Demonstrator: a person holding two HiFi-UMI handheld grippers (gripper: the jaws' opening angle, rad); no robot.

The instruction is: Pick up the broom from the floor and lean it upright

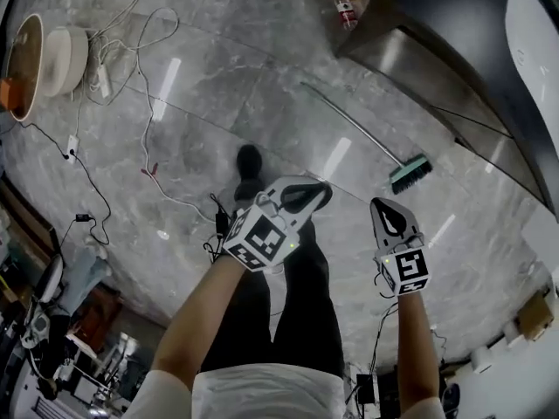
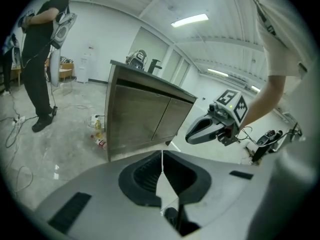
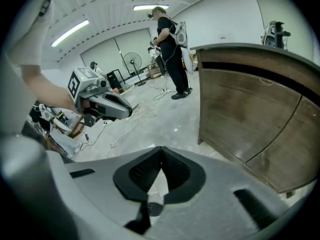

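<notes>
Right now both of my grippers are out over my legs, and neither one carries anything. The left gripper (image 1: 307,195) has its jaws pressed together with nothing between them; in the left gripper view the dark pads meet along a thin line (image 2: 161,158). The right gripper (image 1: 385,208) is the same, jaws together and empty, as the right gripper view shows (image 3: 161,155). Each one appears in the other's camera, hanging in the air with its marker cube behind it: the right gripper (image 2: 190,137) in front of a cabinet, the left gripper (image 3: 128,112) over open floor.

The broom (image 1: 358,127) lies flat on the grey marble floor (image 1: 262,94), farther out than both grippers and to the right. Its head with teal bristles (image 1: 410,174) points toward me and sits just beyond the right gripper, apart from it. Its thin handle runs away to the far left. Neither gripper touches it.

The metal-fronted cabinet (image 1: 437,51) stands on the far right of the broom, with a bottle (image 1: 345,7) on the floor at its far corner. White cables (image 1: 144,103) trail over the floor on the left. Another person in dark clothes (image 3: 170,49) stands far off in the room.
</notes>
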